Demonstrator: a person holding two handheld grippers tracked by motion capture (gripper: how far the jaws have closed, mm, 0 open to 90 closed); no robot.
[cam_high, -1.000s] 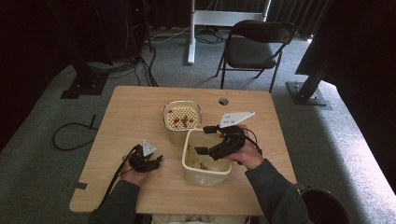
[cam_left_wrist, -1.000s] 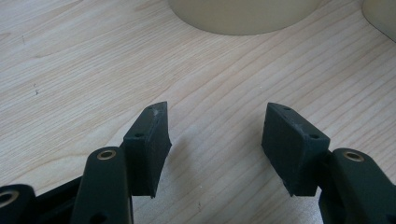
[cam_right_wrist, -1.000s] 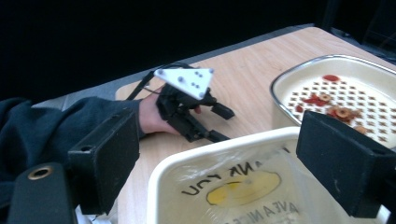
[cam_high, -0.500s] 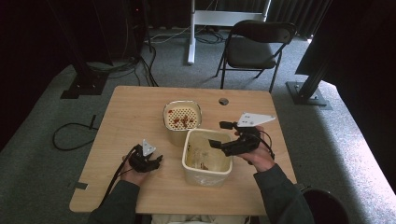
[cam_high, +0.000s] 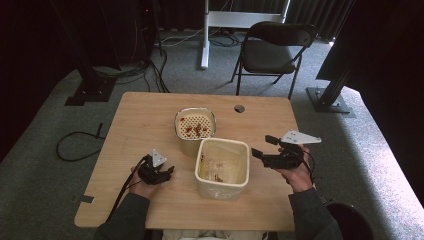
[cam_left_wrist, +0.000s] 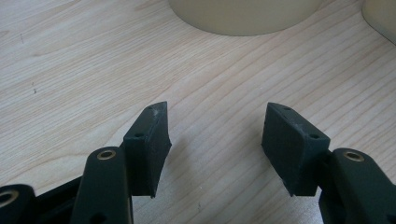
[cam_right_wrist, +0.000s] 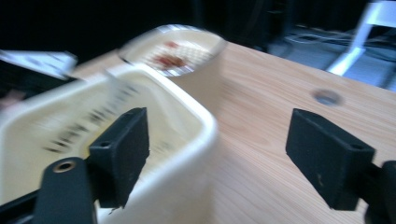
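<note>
A cream square bin (cam_high: 223, 186) stands in the middle of the wooden table (cam_high: 145, 125), with a few scraps at its bottom. Behind it and touching it sits a round cream strainer (cam_high: 195, 127) holding red bits. My right gripper (cam_high: 260, 146) hovers just right of the bin, pointing left at its wall. Its jaws have just been closing but still stand apart with nothing between them. In the right gripper view the bin's corner (cam_right_wrist: 187, 140) is blurred behind the right gripper (cam_right_wrist: 217, 116). My left gripper (cam_high: 169, 172) rests left of the bin, open. Bare wood lies under the left gripper (cam_left_wrist: 215, 109).
A cable hole (cam_high: 239, 108) sits near the table's far edge. A folding chair (cam_high: 272, 50) and a white desk leg (cam_high: 205, 35) stand beyond the table. Cables (cam_high: 75, 145) lie on the floor at left.
My right gripper has drawn back from over the bin to its right side and dropped lower, with its jaws narrower. The left hand has not moved.
</note>
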